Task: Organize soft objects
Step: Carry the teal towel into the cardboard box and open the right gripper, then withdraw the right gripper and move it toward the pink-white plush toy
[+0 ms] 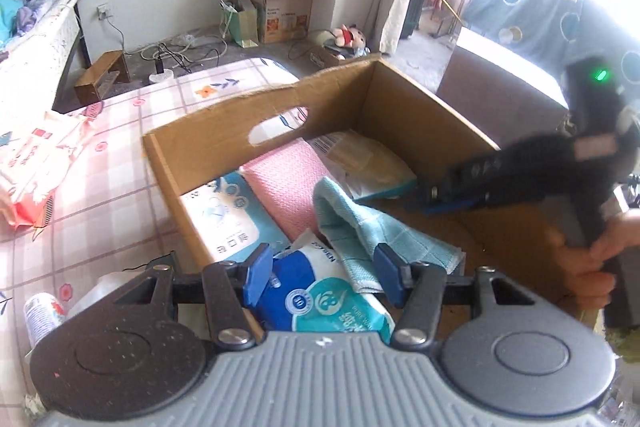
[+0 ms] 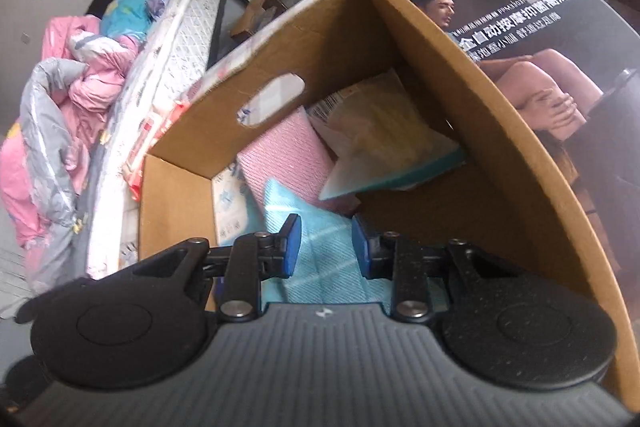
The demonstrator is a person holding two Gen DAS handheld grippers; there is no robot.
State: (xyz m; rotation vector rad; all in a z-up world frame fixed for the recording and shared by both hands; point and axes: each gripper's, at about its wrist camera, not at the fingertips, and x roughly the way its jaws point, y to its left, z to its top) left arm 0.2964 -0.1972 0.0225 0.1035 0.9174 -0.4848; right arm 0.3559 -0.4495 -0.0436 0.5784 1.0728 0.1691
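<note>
Teal cloth (image 2: pixel 320 259) lies in the box (image 2: pixel 460 75), straight ahead of the right gripper (image 2: pixel 325 247), jaws spread, nearest. Left gripper (image 1: pixel 320 277) spread over the tissue pack (image 1: pixel 320 299).

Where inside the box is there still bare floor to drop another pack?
Bare cardboard floor shows on the right side of the box, bordered by the right wall, the yellow pack and the blue towel. The left half is crowded: white wipes pack, pink cloth, towel and the blue tissue pack between the left gripper fingers.
</note>
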